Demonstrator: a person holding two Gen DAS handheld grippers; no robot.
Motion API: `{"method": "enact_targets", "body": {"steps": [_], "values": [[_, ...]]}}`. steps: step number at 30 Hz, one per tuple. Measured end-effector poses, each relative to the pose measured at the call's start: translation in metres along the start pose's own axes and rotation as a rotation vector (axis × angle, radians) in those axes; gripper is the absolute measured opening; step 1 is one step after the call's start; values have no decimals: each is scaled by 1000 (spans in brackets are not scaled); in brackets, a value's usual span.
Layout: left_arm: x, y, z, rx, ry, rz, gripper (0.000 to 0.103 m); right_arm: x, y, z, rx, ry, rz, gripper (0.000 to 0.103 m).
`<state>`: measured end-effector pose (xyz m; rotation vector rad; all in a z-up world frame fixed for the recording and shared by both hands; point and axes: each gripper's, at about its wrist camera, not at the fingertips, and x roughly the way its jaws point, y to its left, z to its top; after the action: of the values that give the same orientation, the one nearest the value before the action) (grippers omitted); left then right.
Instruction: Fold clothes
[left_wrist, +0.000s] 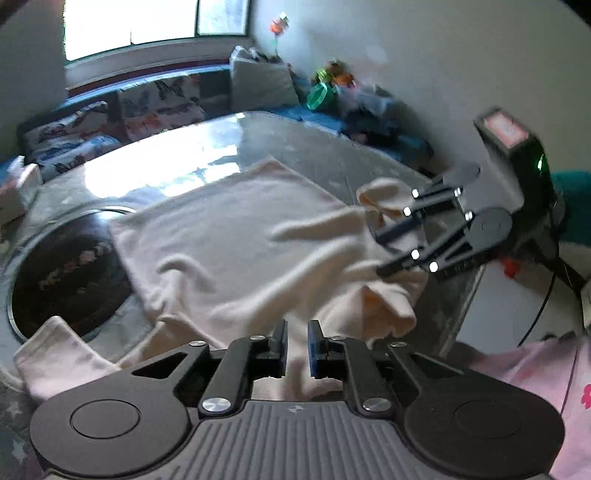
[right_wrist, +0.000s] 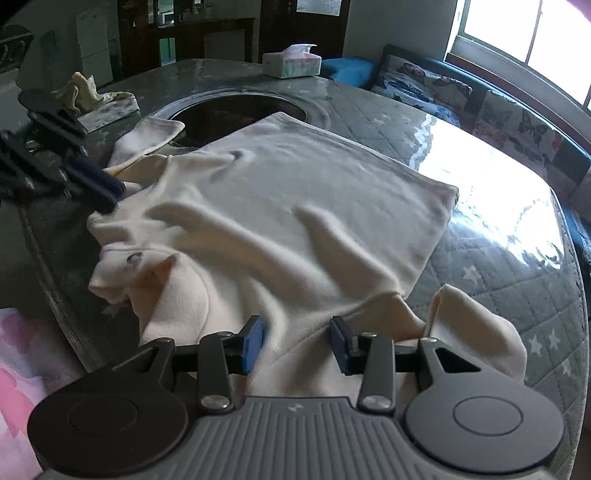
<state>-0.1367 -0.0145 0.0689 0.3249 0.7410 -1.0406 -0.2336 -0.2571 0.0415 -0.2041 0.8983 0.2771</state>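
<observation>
A cream long-sleeved top (left_wrist: 236, 236) lies spread on the round table, its body flat and its near edge bunched; it also shows in the right wrist view (right_wrist: 295, 206). My left gripper (left_wrist: 297, 345) sits low over the top's near edge with its jaws a narrow gap apart and cloth below them. My right gripper (right_wrist: 297, 345) is open over the top's shoulder, beside a rumpled sleeve (right_wrist: 476, 325). It also shows in the left wrist view (left_wrist: 384, 254) at the right. The left gripper appears blurred in the right wrist view (right_wrist: 107, 195).
The table (right_wrist: 480, 258) has a grey quilted cover with stars and a dark round inset (left_wrist: 70, 273). A tissue box (right_wrist: 291, 61) and a cloth pouch (right_wrist: 96, 99) stand at its far side. A cushioned bench (left_wrist: 147, 107) runs under the window.
</observation>
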Motion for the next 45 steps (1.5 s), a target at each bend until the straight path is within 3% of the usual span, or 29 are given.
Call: {"method": "enact_targets", "body": {"steps": [6,9,17,25,29,32,40,45], "values": [[-11,2,-2,-36,-46,20,14,-1,-8,-1,32,-7,-1,41],[-4,-12,1,5,-48,4,14,-7,-16,2,59,-35,-29,41],[42,-44,9,41,-43,-87,15,-25,-49,-8,143,-77,-175,40],[65,-58,11,37,-34,-147,19,-31,-49,-27,138,-74,-209,39],[69,-66,8,52,-11,-183,28,-25,-54,-30,152,-68,-219,39],[70,-68,9,58,-9,-191,29,-18,-56,-32,151,-42,-215,39],[70,-66,28,37,-58,-189,37,-21,-60,-35,167,-57,-238,8],[84,-67,29,22,-32,-199,37,-35,-76,-32,197,-109,-329,5]]}}
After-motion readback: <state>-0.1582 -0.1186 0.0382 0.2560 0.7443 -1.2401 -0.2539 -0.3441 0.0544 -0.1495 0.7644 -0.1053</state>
